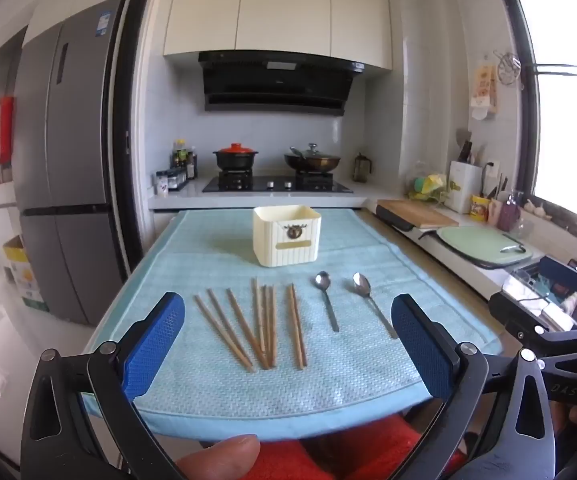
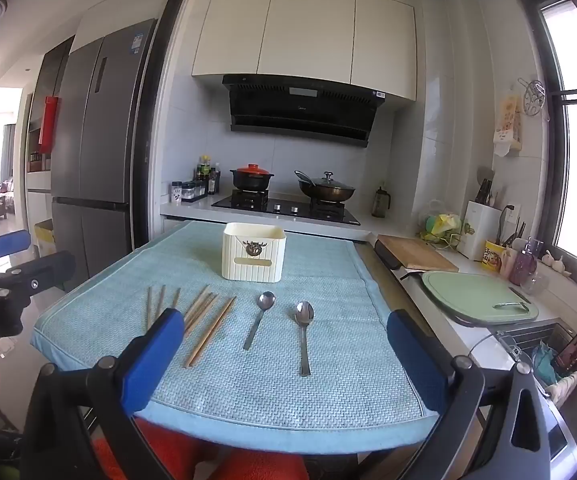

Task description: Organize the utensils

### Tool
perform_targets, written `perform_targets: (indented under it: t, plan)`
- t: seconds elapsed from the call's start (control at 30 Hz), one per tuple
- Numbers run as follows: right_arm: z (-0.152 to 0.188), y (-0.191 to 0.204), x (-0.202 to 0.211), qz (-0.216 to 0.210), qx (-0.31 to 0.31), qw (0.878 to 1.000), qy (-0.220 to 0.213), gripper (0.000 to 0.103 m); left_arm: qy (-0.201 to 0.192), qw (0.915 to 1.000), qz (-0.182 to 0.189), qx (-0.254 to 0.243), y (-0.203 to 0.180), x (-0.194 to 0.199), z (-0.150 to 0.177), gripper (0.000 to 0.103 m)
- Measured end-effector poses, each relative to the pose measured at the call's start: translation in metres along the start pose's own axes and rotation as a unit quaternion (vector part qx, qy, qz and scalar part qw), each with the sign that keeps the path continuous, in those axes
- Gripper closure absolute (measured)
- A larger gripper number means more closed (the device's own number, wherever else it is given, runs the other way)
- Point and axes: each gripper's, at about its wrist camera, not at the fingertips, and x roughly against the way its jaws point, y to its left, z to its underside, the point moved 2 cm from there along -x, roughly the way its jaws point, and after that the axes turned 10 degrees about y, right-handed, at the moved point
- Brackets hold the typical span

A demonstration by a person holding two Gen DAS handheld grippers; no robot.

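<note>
Nothing has been picked up yet, so I judge this the very start. The left claw and the right claw both hang spread wide and empty above the near edge of the desk, which is covered by a light blue towel. Wooden chopsticks lie fanned at about 9 o'clock from two steel spoons, all flat on the cloth. The cream utensil holder stands upright at 12 o'clock beyond them. Next, one claw must drop and pinch a thin handle cleanly.
</note>
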Motion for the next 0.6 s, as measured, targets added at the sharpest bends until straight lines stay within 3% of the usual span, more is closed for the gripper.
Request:
perform_targets:
  t: [0.6]
  plan:
    - [0.0041, -0.0004, 0.0005, -0.001, -0.001, 1.000, -0.001, 0.000, 0.003, 1.0000, 0.008, 0.002, -0.0002, 0.0031, -0.0030, 0.000]
